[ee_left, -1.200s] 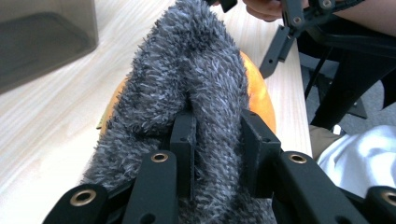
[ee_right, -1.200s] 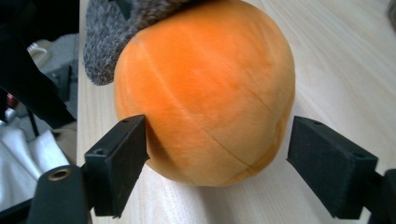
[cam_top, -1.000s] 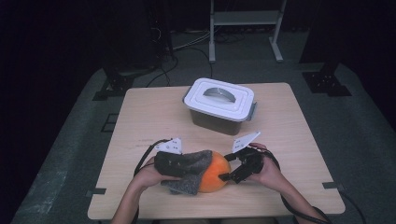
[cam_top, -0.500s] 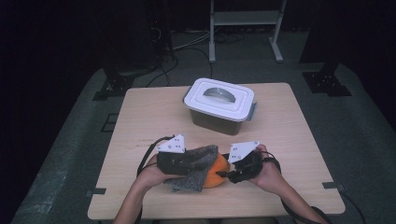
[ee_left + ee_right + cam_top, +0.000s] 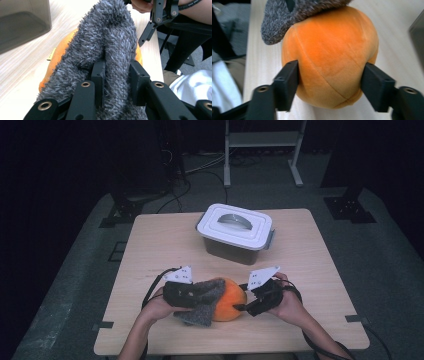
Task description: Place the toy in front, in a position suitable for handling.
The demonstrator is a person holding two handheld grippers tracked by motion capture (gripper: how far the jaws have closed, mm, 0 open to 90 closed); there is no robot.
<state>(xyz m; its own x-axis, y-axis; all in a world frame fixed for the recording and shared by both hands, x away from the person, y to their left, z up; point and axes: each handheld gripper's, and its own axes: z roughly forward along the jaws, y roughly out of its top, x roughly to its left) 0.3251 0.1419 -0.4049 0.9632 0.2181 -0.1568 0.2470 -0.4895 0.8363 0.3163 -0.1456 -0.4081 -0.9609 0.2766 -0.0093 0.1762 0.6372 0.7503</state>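
Observation:
An orange plush ball (image 5: pixel 231 304) rests on the wooden table (image 5: pixel 160 240) near its front edge. A grey fuzzy cloth (image 5: pixel 202 306) drapes over the ball's left side and top. My left gripper (image 5: pixel 207 295) comes in from the left, shut on a fold of the cloth (image 5: pixel 112 45); its pads (image 5: pixel 98 72) pinch the fuzz. My right gripper (image 5: pixel 241 307) comes in from the right. Its jaws have just been opening, with the ball (image 5: pixel 329 50) between them and both pads (image 5: pixel 288 82) still against its sides.
A dark storage box with a white handled lid (image 5: pixel 235 226) stands behind the ball at the table's middle; its wall (image 5: pixel 22 25) shows in the left gripper view. A person's forearms enter from the bottom. Bare tabletop lies left and right.
The right gripper's plate has dropped slightly toward the ball. The cloth was drawn further over the ball and has slipped back a little. The ball stays in place.

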